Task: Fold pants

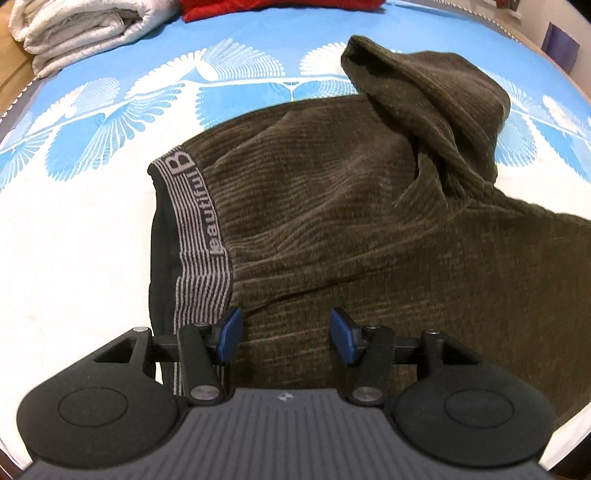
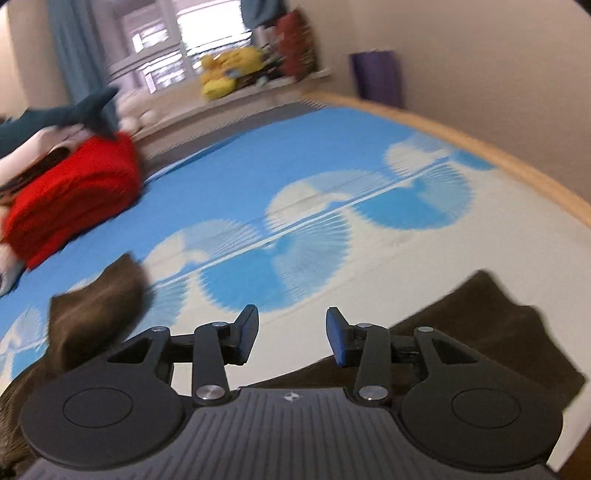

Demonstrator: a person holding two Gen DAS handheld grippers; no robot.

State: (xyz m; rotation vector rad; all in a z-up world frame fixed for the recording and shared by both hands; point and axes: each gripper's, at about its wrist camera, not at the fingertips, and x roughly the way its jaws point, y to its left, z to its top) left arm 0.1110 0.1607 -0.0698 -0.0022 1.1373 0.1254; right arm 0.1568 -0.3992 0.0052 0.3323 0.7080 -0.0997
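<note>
Covering the bed (image 1: 74, 229), blue-and-white sheet (image 2: 258, 166) under brown pants (image 1: 332, 221); both fingers apart, empty.

one pair of brown corduroy pants (image 1: 332, 221) is lying on one bed (image 1: 74, 258), showing one striped waistband (image 1: 201, 236) with one line of lettering. two hand-held grippers are showing: the left hand-held gripper (image 1: 286, 339) and the right hand-held gripper (image 2: 291, 338), each carrying two fingers with blue pads. one folded white blanket (image 1: 85, 33) is sitting at the bed's far corner. one folded red garment (image 2: 74, 199) is lying beside it, with one shark plush toy (image 2: 66, 114) resting above. one purple container (image 2: 376, 77) is standing by the wall. the yellow plush toys (image 2: 229, 70) on the ledge are blurring together, so their count is staying unclear.
</note>
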